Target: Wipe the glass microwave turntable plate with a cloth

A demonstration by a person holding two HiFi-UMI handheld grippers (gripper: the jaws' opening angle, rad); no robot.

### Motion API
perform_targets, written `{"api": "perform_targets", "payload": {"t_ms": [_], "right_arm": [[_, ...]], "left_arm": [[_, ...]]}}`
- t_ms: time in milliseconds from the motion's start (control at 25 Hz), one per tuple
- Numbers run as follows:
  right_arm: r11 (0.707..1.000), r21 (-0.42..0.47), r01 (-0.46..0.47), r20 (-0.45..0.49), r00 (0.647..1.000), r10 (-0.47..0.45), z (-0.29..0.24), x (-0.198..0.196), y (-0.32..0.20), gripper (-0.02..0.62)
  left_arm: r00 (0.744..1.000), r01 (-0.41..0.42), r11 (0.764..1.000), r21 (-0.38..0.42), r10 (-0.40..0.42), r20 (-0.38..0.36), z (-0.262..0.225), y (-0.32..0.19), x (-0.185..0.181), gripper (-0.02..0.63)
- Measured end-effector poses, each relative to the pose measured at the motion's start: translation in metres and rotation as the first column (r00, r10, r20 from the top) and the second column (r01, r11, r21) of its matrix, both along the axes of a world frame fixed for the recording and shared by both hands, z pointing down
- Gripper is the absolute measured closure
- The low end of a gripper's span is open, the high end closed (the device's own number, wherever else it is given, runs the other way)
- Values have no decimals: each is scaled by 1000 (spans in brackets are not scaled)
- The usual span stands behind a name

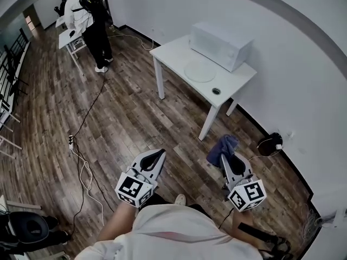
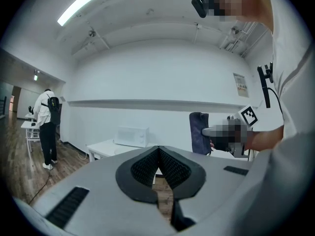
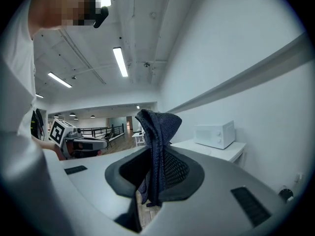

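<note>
The clear glass turntable plate (image 1: 199,70) lies flat on a white table (image 1: 176,50), in front of a white microwave (image 1: 220,44). I stand a few steps away from it. My right gripper (image 1: 230,159) is shut on a dark blue cloth (image 1: 221,148), which hangs pinched between the jaws in the right gripper view (image 3: 156,154). My left gripper (image 1: 157,157) is shut with nothing in it; its jaws meet at the tip (image 2: 158,162). The same cloth (image 2: 199,132) shows in the left gripper view, beside the microwave (image 2: 131,135).
A small round dark thing (image 1: 216,91) sits near the table's front corner. Cables (image 1: 87,169) run across the wooden floor. A person (image 1: 87,15) stands at another table far left. A black object (image 1: 270,143) lies by the wall, an office chair (image 1: 27,226) at lower left.
</note>
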State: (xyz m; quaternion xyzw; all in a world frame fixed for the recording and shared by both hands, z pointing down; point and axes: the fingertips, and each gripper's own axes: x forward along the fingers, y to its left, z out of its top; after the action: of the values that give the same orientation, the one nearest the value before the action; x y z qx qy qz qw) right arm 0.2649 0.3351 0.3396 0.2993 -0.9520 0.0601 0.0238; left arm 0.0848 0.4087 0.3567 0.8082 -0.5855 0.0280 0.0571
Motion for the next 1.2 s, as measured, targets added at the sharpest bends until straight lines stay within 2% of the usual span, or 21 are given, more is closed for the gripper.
{"api": "perform_targets", "payload": {"t_ms": [200,440,600,760,1200], "right_arm": [[999,-38,-7,12,1000,8,16,-1,-15,534],[997,-68,-33,-18,999,32,24,-8,-45,534],[997,-58,-53,-42,998,51,25,-24,-74,534],[996,-51,-75,-62,996,72,24,-53,-112,534],[994,-19,-107,-88,990,105,14,-162,-209,534]], "left_arm": [[1000,-13,1000,-1,13,15,0,-23,-3,595],[999,-39,999,-9,39,-22,11,-63,-13,595],[997,-69,998,2,69,-36,14,-100,-27,595],[995,-92,996,12,93,-47,14,-140,-56,595],[991,-127,992,12,127,-41,13,-234,-165,595]]}}
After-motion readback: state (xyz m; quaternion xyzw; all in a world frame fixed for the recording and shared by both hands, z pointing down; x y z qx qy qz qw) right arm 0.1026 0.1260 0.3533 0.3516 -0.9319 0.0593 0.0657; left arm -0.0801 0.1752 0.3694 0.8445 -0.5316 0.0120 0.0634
